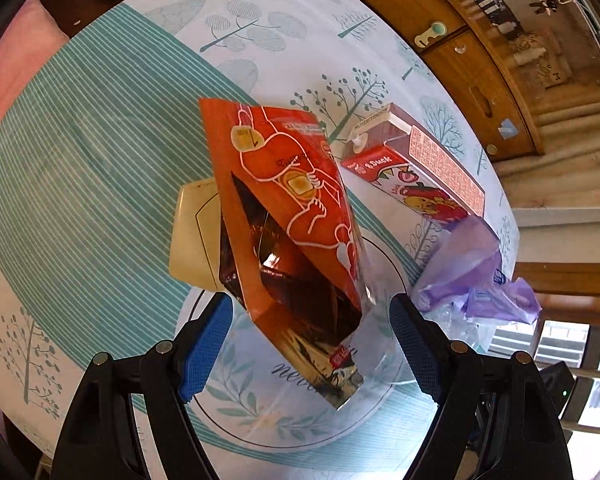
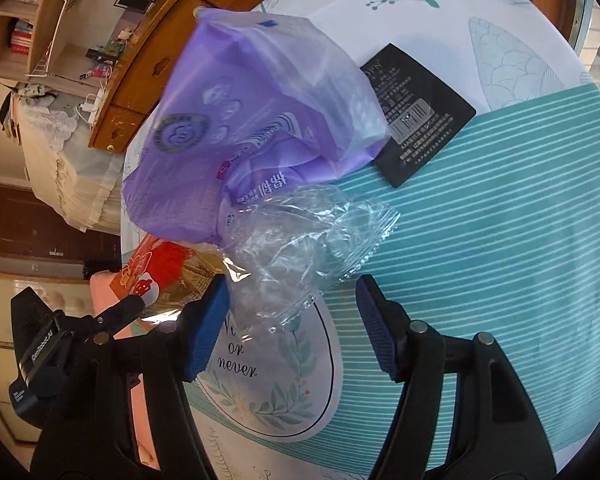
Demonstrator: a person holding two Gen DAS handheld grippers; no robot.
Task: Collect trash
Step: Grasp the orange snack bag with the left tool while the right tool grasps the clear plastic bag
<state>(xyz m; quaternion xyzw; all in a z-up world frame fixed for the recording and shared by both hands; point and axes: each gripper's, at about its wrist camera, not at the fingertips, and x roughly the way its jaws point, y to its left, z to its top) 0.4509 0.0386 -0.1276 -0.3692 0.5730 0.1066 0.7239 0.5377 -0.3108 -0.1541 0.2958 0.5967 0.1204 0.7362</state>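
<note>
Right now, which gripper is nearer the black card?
Right. The right gripper is open over the clear wrapper, with the black card lying just beyond on the tablecloth. The left gripper is open at the orange snack bag; its view shows no card.

The left black plastic two-finger gripper (image 1: 312, 344) fills the lower part of its view: two angular black arms, each ending in a blue textured rubber pad (image 1: 204, 354). Round silver pivot pins (image 1: 101, 358) sit on the arm joints, two per side. The right black plastic two-finger gripper (image 2: 292, 328) shows the same build, with blue ribbed pads (image 2: 206, 326) and silver pins (image 2: 419, 326). At lower left of the right view, a black housing (image 2: 36, 354) carries small white lettering, too small to read reliably.
</note>
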